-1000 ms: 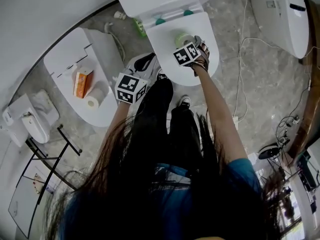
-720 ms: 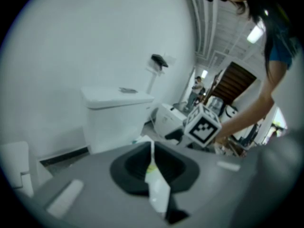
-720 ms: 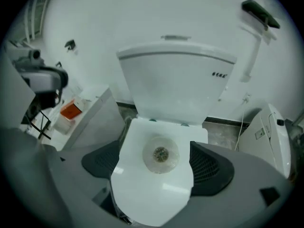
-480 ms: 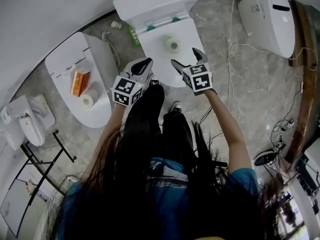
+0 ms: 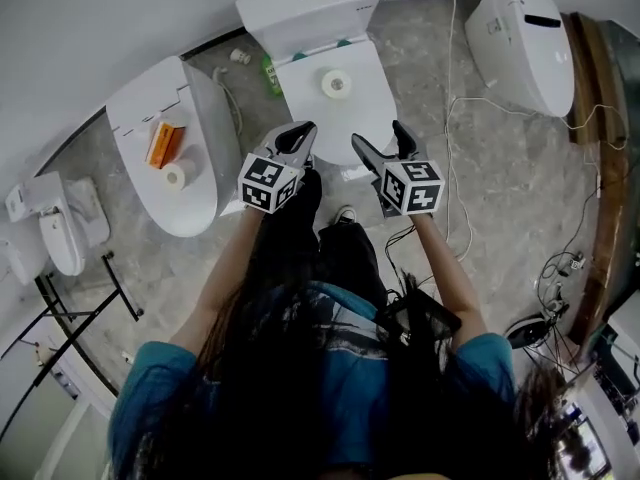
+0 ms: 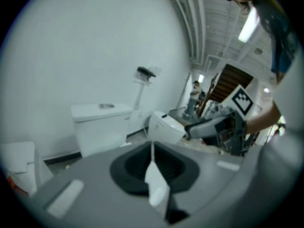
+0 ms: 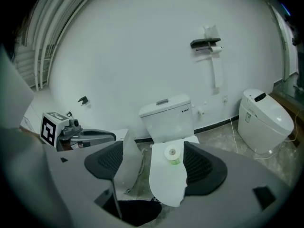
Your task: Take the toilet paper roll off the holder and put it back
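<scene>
The grey marbled floor (image 5: 490, 208) fills most of my head view, and three white toilets stand on it. The middle white toilet with its lid shut (image 5: 345, 123) is straight ahead of me. A second white toilet (image 5: 140, 98) sits off to the left and a third, rounder white one (image 5: 520, 48) off to the right.

I hold both grippers side by side over the floor, just short of the middle toilet's front edge and touching nothing. The left gripper (image 5: 300, 134) has its black pads pressed together with nothing between them. The right gripper (image 5: 380, 140) has its fingers spread wide and empty.

The white toilet paper roll (image 5: 337, 84) stands on end on the middle toilet's lid, well apart from both grippers. In the right gripper view it shows in the gap between the spread fingers, far beyond them.

On the left toilet's lid lie another white paper roll (image 5: 178, 176) and, just beside it, a small orange box (image 5: 163, 144).
</scene>
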A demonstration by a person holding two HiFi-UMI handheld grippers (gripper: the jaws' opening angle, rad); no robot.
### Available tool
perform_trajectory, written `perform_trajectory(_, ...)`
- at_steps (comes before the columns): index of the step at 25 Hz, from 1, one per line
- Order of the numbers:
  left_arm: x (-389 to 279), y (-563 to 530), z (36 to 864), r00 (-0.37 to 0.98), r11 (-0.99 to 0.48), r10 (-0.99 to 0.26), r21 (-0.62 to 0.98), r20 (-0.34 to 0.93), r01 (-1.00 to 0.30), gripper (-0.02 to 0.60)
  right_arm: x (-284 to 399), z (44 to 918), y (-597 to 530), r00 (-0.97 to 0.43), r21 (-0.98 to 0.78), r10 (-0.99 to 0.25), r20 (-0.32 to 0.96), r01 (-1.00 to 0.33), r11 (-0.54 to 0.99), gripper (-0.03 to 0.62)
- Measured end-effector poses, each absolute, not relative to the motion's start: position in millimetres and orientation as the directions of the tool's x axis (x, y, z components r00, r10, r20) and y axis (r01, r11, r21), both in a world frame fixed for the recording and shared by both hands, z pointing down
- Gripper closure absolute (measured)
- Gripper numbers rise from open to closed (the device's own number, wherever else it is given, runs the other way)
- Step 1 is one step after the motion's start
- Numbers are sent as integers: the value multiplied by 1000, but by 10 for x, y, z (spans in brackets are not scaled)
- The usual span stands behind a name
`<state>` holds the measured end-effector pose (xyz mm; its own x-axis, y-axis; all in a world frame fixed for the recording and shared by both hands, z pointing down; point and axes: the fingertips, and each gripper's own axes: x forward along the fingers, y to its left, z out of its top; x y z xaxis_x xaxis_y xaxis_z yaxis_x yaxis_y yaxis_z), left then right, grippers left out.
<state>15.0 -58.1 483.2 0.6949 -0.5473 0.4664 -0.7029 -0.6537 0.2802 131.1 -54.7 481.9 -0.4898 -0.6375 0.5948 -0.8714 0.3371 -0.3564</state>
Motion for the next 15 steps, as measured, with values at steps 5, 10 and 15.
perform_trajectory(5,211,-311,4462,687,-660,-581,241,437,-712,575,1610,4339,-277,-432,-369,-732,527,-892,262,530)
perform_trajectory(10,279,-65,4145,694,-678,-601,207,396,-705,575,1733,4057,-28,-476,-424,-724,498,-863,276,559)
perform_trajectory(15,353,181,3972,698,-685,-613,191,370,-703,575,1781,3915,188,-493,-450,-734,468,-847,282,566)
